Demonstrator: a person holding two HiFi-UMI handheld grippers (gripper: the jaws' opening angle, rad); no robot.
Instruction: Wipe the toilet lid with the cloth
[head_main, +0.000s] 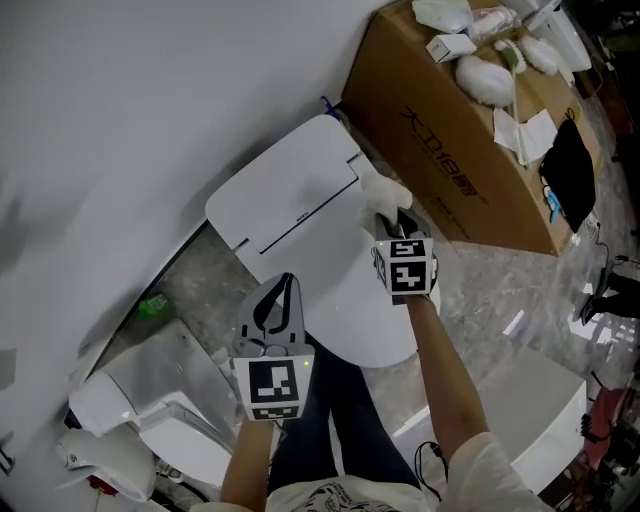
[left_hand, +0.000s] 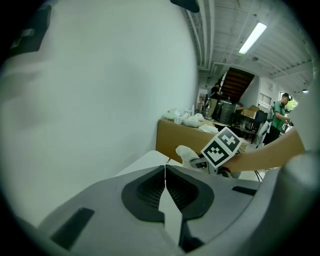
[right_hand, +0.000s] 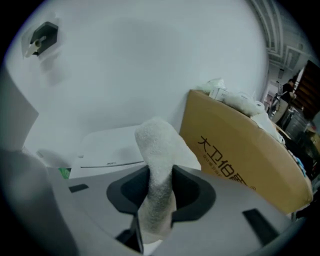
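Scene: a white toilet (head_main: 290, 195) is seen from above, set against a white wall (head_main: 150, 90) on a grey mottled floor (head_main: 500, 290).
Toilet lid (head_main: 365, 320): it is shut down flat; its near end is overlapped by the person's dark trouser legs in the head view.
Cloth (head_main: 383, 188): white and fluffy, it is pinched in the right gripper at the lid's far right edge, near the hinge line. Whether it is pressed onto the lid cannot be told.
Right gripper (head_main: 392, 222): the jaws are clenched on the cloth. In the right gripper view (right_hand: 159, 187) a thick fold of cloth (right_hand: 157, 150) is seen standing up out of the jaws.
Left gripper (head_main: 283, 290): the jaws are closed together with nothing between them, pad against pad in the left gripper view (left_hand: 165, 172). It is held over the lid's near left edge, well apart from the cloth.
Cardboard box (head_main: 450, 170): large and brown, with dark print on its side, it is placed just beside the toilet on the right. White bundles (head_main: 485, 78) and papers are piled on top.
Green item (head_main: 152, 305): small, it is seen on the floor left of the toilet, by the wall.
White container (head_main: 160, 400): it is seen at lower left, near the left gripper.
Background: a person in a green top (left_hand: 281, 110) is seen far off in the left gripper view.
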